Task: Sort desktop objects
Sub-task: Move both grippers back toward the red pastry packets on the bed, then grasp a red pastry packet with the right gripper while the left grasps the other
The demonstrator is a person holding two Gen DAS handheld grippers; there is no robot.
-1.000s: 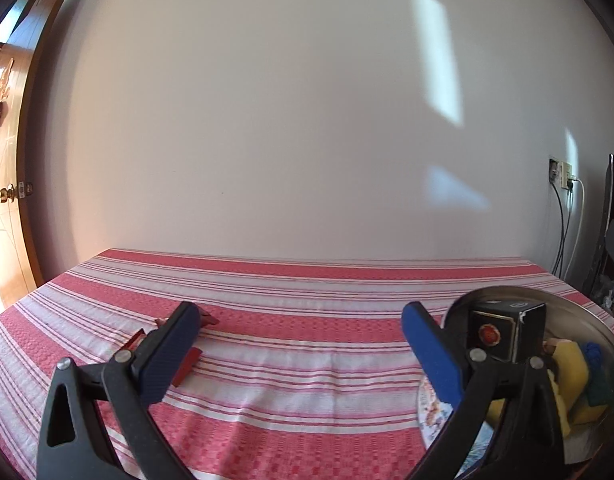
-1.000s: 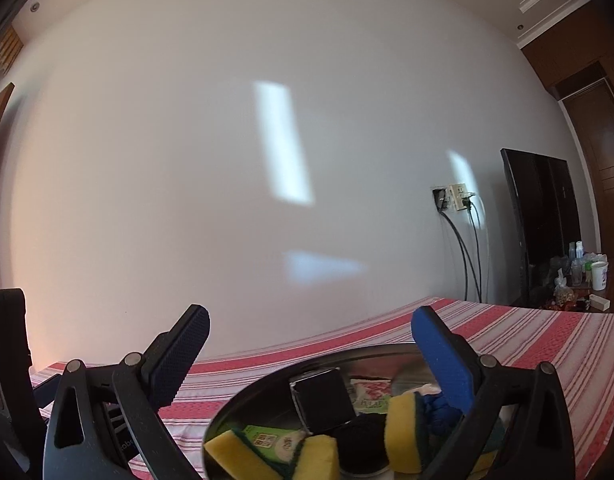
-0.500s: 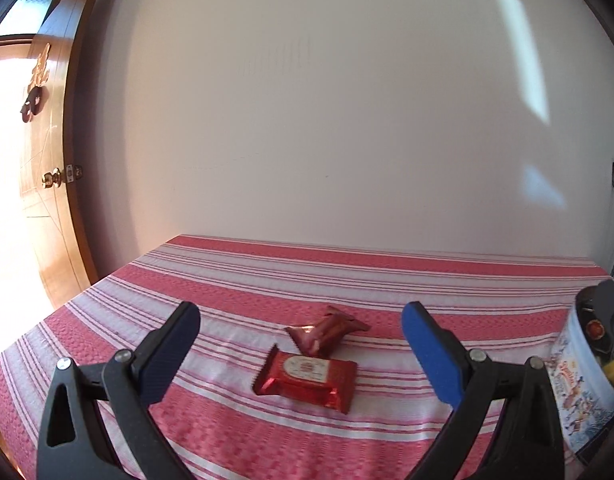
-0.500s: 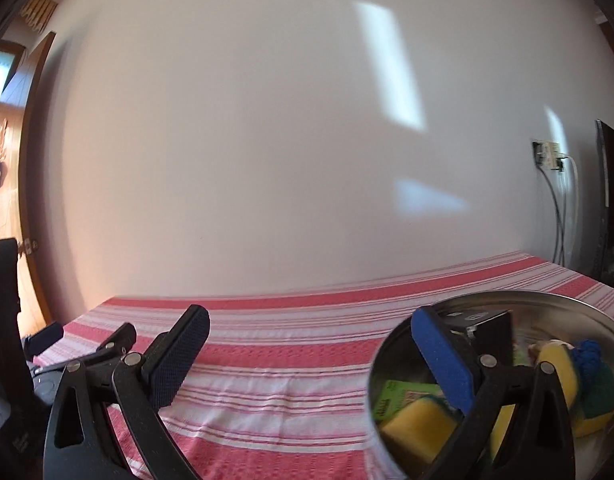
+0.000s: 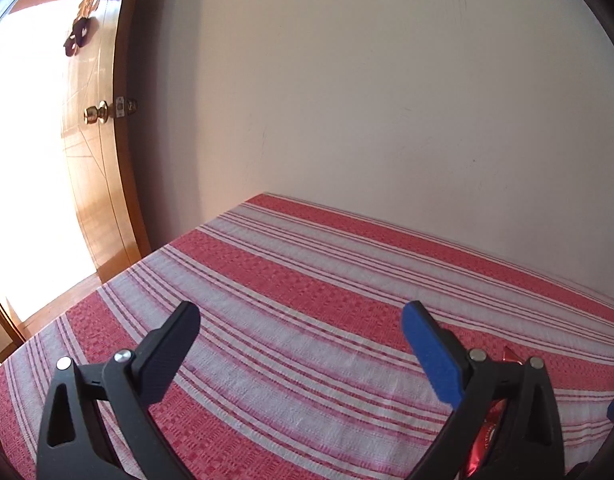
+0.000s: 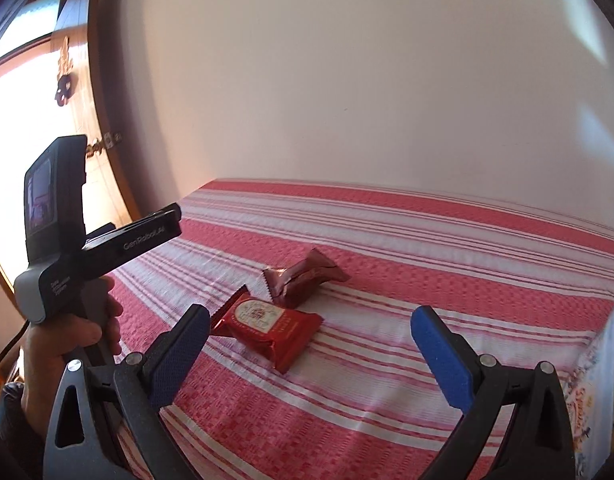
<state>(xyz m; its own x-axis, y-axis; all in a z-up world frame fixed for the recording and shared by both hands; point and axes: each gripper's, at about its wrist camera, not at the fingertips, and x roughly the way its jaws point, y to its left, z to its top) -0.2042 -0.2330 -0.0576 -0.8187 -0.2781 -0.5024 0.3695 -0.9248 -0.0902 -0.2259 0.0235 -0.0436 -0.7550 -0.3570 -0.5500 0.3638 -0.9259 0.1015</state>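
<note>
Lying flat, shiny red snack packet (image 6: 269, 326)

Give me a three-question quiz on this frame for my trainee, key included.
1. True or false: the right gripper is shut on a packet.
2. Which lies nearer the wall: A, the bright red snack packet, or B, the dark red foil packet?
3. Fill in: between the left gripper's open jaws only the striped ____ shows.

Key: 1 false, it is open and empty; 2 B; 3 tablecloth.
</note>
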